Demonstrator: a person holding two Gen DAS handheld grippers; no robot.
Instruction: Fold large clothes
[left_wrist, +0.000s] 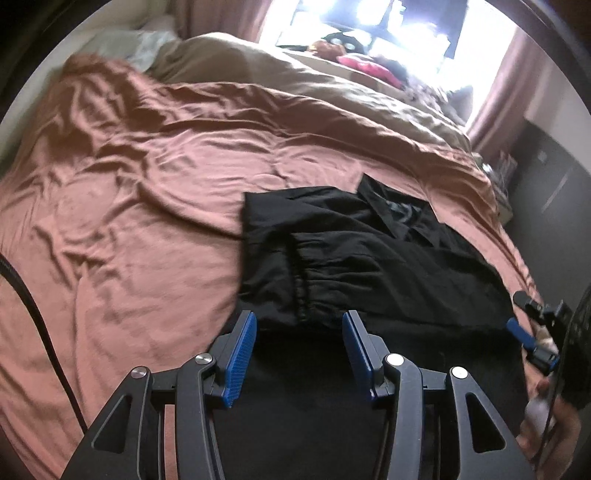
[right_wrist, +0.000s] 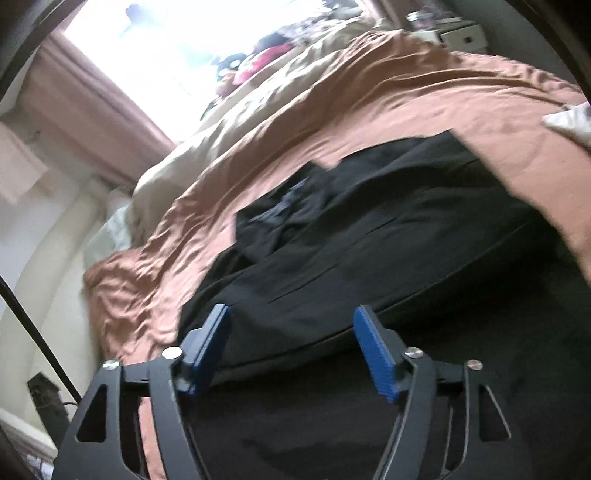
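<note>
A large black garment (left_wrist: 354, 254) lies partly folded on the rust-brown bedsheet (left_wrist: 147, 177), with a gathered band across its middle and a collar part at its far end. My left gripper (left_wrist: 299, 325) is open and empty, just above the garment's near edge. My right gripper (right_wrist: 291, 321) is open and empty, over the same black garment (right_wrist: 369, 229) near its thick folded edge. The right gripper also shows at the right edge of the left wrist view (left_wrist: 532, 328), beside the garment's right side.
A beige duvet (left_wrist: 280, 70) is bunched at the far side of the bed. Coloured items (left_wrist: 369, 66) lie by the bright window. A dark cabinet (left_wrist: 550, 177) stands right of the bed. A black cable (left_wrist: 33, 310) runs at the left. A white cloth (right_wrist: 572, 118) lies at the right.
</note>
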